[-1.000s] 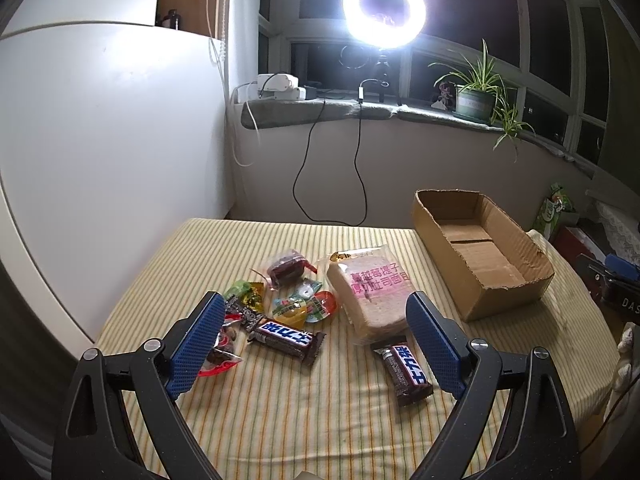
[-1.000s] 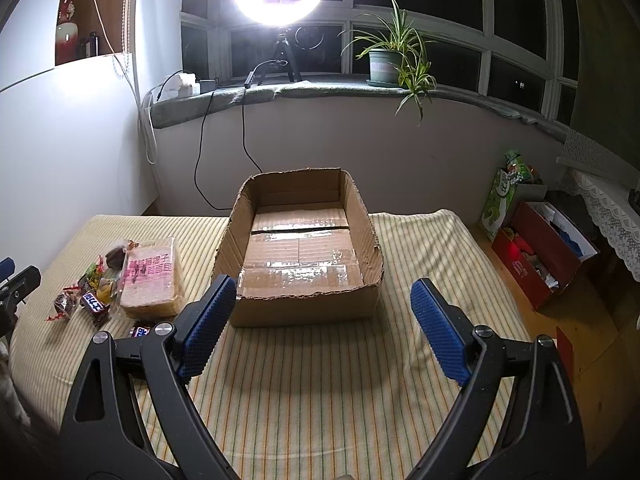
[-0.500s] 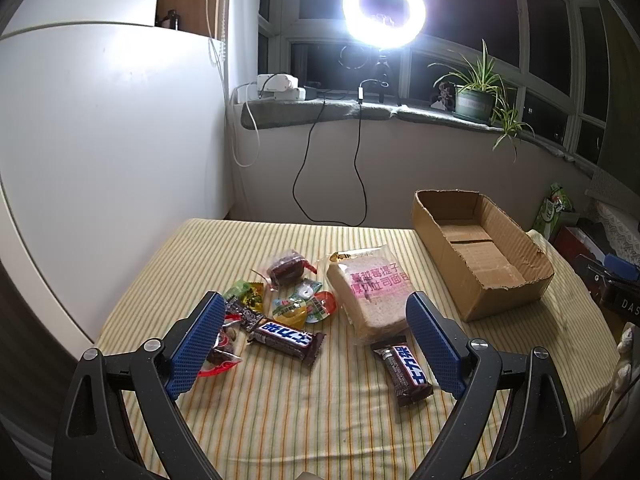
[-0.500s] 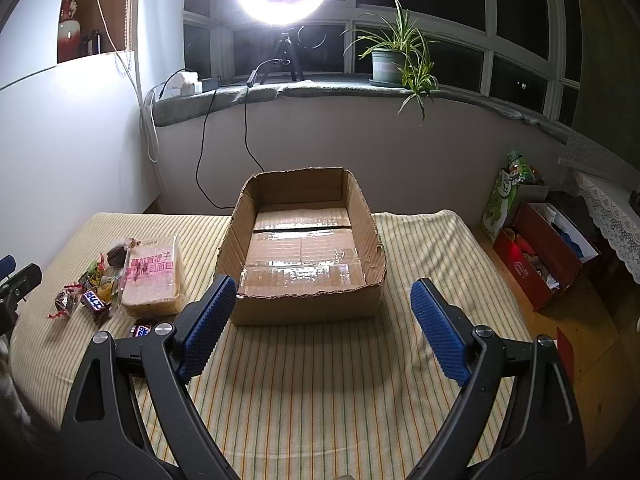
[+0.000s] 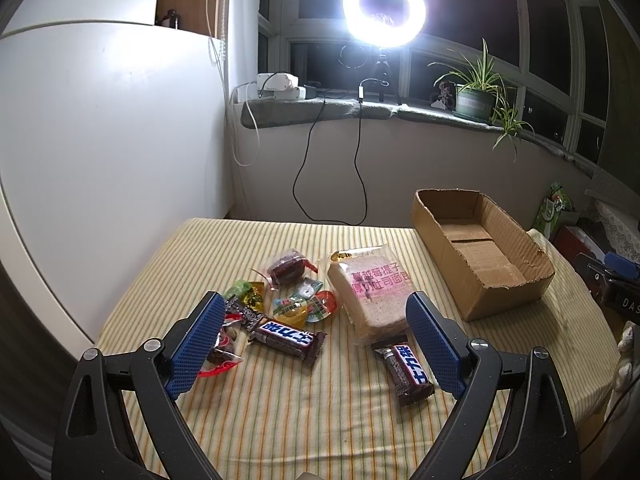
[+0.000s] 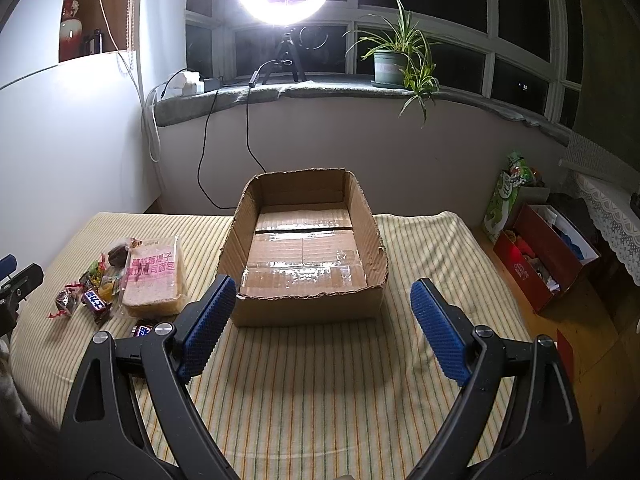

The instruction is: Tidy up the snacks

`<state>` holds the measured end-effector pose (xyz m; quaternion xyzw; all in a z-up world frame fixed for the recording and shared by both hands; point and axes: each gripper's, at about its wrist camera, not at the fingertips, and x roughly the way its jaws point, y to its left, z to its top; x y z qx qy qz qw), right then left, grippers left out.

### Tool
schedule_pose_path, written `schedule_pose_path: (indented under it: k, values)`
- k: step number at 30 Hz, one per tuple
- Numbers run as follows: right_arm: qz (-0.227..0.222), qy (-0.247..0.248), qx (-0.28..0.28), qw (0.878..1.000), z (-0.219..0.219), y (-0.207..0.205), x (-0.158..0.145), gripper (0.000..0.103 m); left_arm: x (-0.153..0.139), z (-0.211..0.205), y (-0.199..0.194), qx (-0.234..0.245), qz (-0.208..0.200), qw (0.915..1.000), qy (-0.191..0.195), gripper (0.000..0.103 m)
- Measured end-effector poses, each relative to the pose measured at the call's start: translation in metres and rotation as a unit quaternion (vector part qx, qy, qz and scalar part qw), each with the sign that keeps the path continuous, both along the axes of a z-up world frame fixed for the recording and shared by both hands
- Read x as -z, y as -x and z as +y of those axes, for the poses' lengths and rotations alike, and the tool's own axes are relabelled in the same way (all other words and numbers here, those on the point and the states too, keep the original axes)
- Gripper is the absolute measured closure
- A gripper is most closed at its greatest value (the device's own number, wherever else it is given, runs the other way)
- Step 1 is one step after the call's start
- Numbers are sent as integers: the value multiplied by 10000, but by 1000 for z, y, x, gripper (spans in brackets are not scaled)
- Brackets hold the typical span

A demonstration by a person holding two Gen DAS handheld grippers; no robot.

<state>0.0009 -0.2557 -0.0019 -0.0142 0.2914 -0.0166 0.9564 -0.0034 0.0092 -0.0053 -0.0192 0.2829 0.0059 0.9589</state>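
Observation:
Snacks lie on the striped table: a bagged bread loaf [image 5: 370,290], two brown chocolate bars [image 5: 287,338] [image 5: 405,369], a dark red pouch [image 5: 287,270] and several small candies [image 5: 306,306]. An open, empty cardboard box [image 5: 480,248] stands to their right. My left gripper [image 5: 314,344] is open and empty, hovering above the snacks. My right gripper [image 6: 322,328] is open and empty in front of the box [image 6: 306,252]. The bread [image 6: 154,276] and candies [image 6: 94,286] lie at its left.
A white wall panel [image 5: 100,160] borders the table's left side. A windowsill with a ring light [image 5: 384,10] and potted plant [image 6: 394,60] runs behind. A red box [image 6: 544,256] and a green bag [image 6: 506,200] sit on the floor at right.

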Motion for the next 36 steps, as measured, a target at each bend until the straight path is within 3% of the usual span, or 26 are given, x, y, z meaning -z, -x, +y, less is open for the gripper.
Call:
schedule_pose_path:
  k: [24,36]
  values:
    - [78,12,-126,9999,6,-4,5,12,6,6,-1,6,75,9999,120,11]
    - [481,-457,-1104,9917,31,-12,29,12,30,19,-1,135,485,9973,541,16]
